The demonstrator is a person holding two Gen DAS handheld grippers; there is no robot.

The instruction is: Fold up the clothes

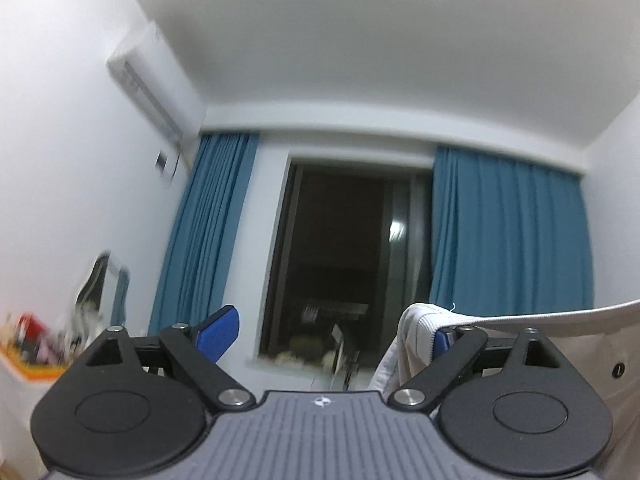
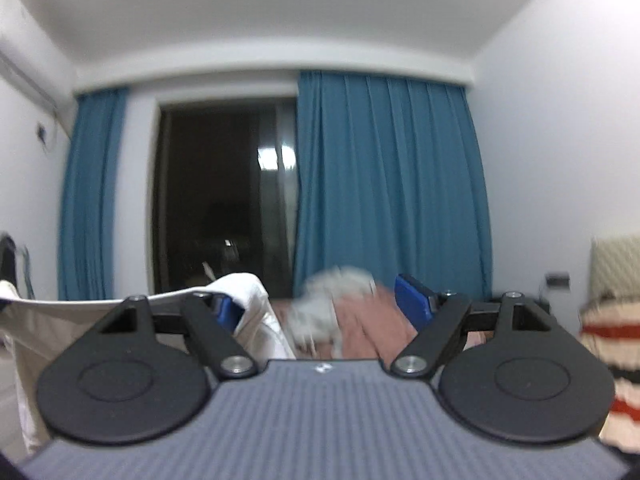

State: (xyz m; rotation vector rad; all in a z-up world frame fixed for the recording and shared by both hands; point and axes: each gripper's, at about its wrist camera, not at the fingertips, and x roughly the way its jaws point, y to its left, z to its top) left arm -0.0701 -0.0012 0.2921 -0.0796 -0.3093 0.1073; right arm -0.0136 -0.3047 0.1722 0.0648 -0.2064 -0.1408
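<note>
Curtains ahead, white garment draping gripper

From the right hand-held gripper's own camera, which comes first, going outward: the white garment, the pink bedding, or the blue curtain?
1. White garment: draped over the left finger of the right hand-held gripper, touching it.
2. Pink bedding: ahead, low, between the fingers.
3. Blue curtain: at the far wall, right of the dark window.
</note>
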